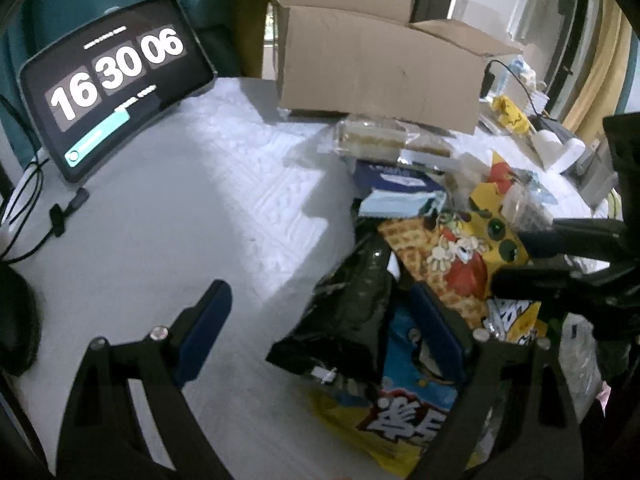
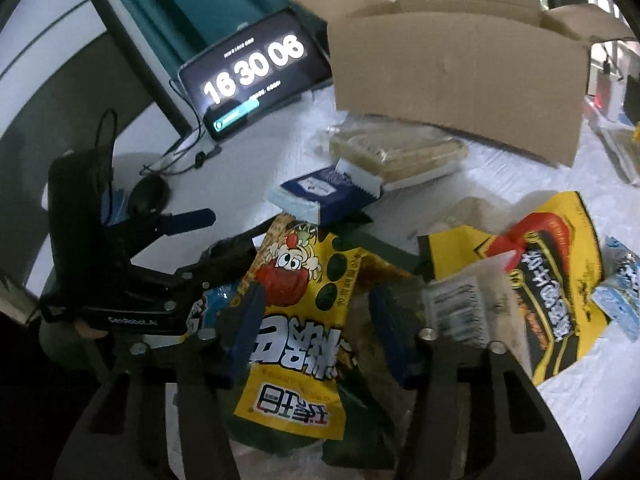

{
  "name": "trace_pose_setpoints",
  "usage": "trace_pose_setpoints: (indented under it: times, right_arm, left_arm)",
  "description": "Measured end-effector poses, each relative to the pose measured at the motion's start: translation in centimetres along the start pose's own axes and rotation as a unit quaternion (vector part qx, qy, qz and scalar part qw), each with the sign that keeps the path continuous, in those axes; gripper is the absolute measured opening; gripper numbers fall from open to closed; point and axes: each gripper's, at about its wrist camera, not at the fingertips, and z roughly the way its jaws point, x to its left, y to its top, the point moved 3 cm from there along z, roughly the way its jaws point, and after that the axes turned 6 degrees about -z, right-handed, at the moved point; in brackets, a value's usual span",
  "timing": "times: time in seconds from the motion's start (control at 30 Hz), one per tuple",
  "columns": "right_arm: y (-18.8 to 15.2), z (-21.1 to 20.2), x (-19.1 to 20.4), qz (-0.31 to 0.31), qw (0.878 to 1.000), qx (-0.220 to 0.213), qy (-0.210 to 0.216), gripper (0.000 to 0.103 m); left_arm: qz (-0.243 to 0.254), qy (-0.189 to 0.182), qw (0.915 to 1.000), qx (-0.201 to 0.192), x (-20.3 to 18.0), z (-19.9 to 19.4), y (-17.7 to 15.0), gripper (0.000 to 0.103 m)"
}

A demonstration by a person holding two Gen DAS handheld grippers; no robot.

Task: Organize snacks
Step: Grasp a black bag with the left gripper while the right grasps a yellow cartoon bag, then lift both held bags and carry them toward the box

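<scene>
A pile of snack bags lies on the white table. My left gripper is open, its jaws wide around a black bag that leans over a blue bag. My right gripper is open, its jaws on either side of a yellow cartoon bag; the same bag shows in the left wrist view. The right gripper also shows at the right of the left wrist view, and the left gripper at the left of the right wrist view. An open cardboard box stands behind the pile.
A tablet clock with cables stands at the back left. Clear-wrapped sandwich packs and a navy box lie before the cardboard box. A yellow-and-red bag and a light-blue packet lie right. Clutter sits at the far right.
</scene>
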Motion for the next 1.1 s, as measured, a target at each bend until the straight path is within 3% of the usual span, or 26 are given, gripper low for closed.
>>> trace_pose_setpoints:
  times: [0.03, 0.1, 0.17, 0.33, 0.53, 1.1]
  right_arm:
    - [0.0, 0.4, 0.0, -0.003, 1.000, 0.005, -0.003, 0.046]
    - [-0.2, 0.7, 0.3, -0.011, 1.000, 0.009, -0.006, 0.028]
    - [-0.2, 0.7, 0.3, -0.012, 1.000, 0.006, -0.003, 0.022]
    - [-0.3, -0.7, 0.3, -0.020, 1.000, -0.016, -0.003, 0.012]
    - [-0.3, -2.9, -0.4, -0.018, 0.999, -0.042, -0.014, 0.011]
    - [0.4, -11.0, -4.2, 0.001, 0.989, -0.135, -0.066, 0.010]
  left_arm:
    - [0.003, -0.003, 1.0000, 0.005, 0.0, 0.3, 0.0, 0.078]
    - [0.009, -0.011, 0.9998, 0.013, -0.3, 0.7, -0.1, 0.067]
    - [0.021, -0.010, 0.9996, 0.017, -0.7, 1.0, -0.2, 0.053]
    - [0.043, -0.014, 0.9989, 0.011, -1.7, 0.9, -0.2, 0.040]
    - [0.046, -0.016, 0.9988, -0.001, -2.0, -0.2, 0.0, 0.034]
    - [0.060, -0.035, 0.9966, -0.043, -4.8, -5.2, 1.6, 0.030]
